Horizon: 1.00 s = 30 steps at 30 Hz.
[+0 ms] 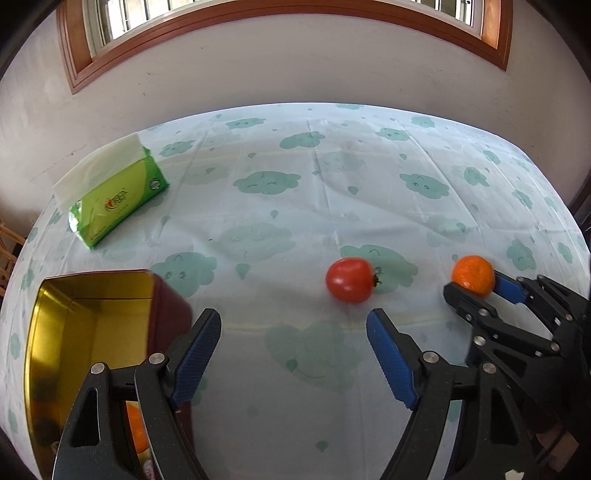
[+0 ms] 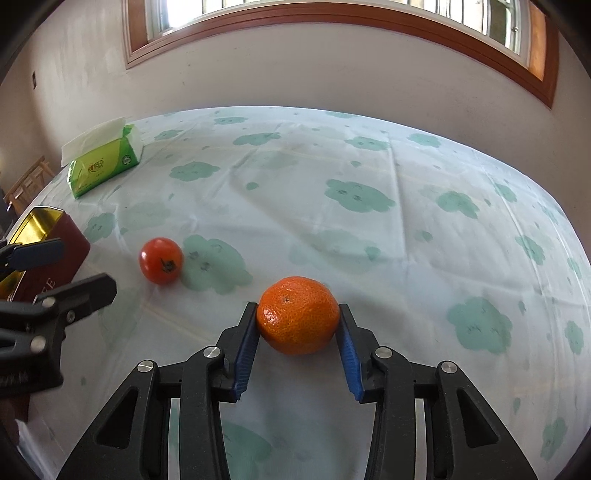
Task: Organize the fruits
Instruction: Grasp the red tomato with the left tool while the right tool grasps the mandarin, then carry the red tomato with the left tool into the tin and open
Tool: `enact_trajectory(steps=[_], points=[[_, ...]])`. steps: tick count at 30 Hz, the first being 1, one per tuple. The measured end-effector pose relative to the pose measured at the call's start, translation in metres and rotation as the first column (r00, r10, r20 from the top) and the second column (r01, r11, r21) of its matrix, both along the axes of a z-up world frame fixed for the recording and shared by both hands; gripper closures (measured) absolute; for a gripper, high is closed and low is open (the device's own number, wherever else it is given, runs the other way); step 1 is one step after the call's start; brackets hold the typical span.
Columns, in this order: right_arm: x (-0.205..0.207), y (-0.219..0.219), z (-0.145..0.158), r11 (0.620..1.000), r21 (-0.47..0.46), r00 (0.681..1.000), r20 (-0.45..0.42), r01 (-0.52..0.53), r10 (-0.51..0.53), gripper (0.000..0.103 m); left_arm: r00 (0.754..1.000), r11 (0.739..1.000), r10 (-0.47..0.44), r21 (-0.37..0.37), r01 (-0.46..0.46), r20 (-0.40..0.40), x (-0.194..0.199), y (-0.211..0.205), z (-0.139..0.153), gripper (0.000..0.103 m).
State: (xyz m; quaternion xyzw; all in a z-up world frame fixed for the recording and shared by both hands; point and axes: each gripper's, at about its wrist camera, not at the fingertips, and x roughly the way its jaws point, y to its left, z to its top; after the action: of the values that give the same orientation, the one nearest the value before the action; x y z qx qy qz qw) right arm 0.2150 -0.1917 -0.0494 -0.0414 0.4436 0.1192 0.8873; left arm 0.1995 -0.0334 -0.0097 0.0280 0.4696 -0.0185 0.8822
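Daylight from a wood-framed window (image 2: 332,22) above a pale wall falls on a table covered with a light blue cloth (image 1: 332,166) printed with green clouds. At the far left of the cloth lies a green pack of tissues (image 1: 114,206), one white sheet standing out of its top. Nearer, on the left edge, sits an open tin box (image 1: 88,332), dark red outside and gold inside; the left wrist view shows something orange (image 1: 135,428) low inside it, mostly hidden behind the gripper's frame. The left gripper (image 1: 293,332) points steeply down at bare cloth just right of the box, its blue-padded jaws spread wide with nothing between them; a red tomato (image 1: 350,280) lies on the cloth just beyond its right finger, stem turned to the right. The right gripper (image 2: 298,325) also tilts steeply down toward the table, to the right of the tomato, and its two blue pads press against the left and right flanks of an orange mandarin (image 2: 298,314), which rests on the cloth between them. From the right wrist view the left gripper enters at the left edge, in front of the box, well apart from the mandarin, with the tomato lying between the two tools.
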Motion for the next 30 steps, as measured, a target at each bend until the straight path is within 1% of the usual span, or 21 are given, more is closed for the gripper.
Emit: enact_trajectory(steps=[6,10,13,17,19,21,23,25,27,30], points=[[-0.021,-0.025,0.0,0.999,-0.016,0.999,0.003,0.043,-0.043,0.061,0.999,0.998,-0.043,-0.036,0.042,-0.028,0.01,-0.01,-0.011,0.037],[-0.032,-0.032,0.001,0.999,-0.004,0.999,0.008,0.053,-0.053,0.061,0.997,0.997,-0.062,-0.057,0.06,-0.041,0.016,-0.014,-0.016,0.04],[-0.034,-0.033,0.001,0.999,-0.007,0.999,0.008,0.053,-0.053,0.061,0.995,0.995,-0.084,-0.066,0.08,-0.049,0.02,-0.018,-0.019,0.04],[-0.033,-0.033,0.001,0.999,0.0,0.999,0.007,0.053,-0.053,0.061,0.995,0.995,-0.084,-0.061,0.081,-0.048,0.026,-0.02,-0.022,0.042],[-0.033,-0.033,0.001,0.999,-0.001,0.999,0.006,0.053,-0.053,0.06,0.995,0.995,-0.079,-0.07,0.075,-0.053,0.031,-0.019,-0.023,0.048],[-0.032,-0.033,0.001,0.999,0.0,0.999,0.006,0.054,-0.054,0.06,0.996,0.995,-0.073,-0.076,0.069,-0.056,0.034,-0.018,-0.024,0.05],[-0.033,-0.033,0.001,0.999,-0.001,0.999,0.006,0.054,-0.054,0.06,0.996,0.994,-0.072,-0.081,0.067,-0.055,0.036,-0.018,-0.025,0.055],[-0.033,-0.033,0.001,0.999,-0.002,0.999,0.006,0.054,-0.054,0.06,0.996,0.994,-0.078,-0.074,0.074,-0.051,0.035,-0.019,-0.025,0.066],[-0.032,-0.033,0.001,0.999,-0.003,0.999,0.007,0.054,-0.054,0.06,0.995,0.993,-0.091,-0.081,0.086,-0.053,0.033,-0.02,-0.024,0.072],[-0.032,-0.033,0.001,0.999,-0.006,0.999,0.007,0.054,-0.054,0.06,0.995,0.995,-0.09,-0.056,0.088,-0.052,0.028,-0.022,-0.024,0.072]])
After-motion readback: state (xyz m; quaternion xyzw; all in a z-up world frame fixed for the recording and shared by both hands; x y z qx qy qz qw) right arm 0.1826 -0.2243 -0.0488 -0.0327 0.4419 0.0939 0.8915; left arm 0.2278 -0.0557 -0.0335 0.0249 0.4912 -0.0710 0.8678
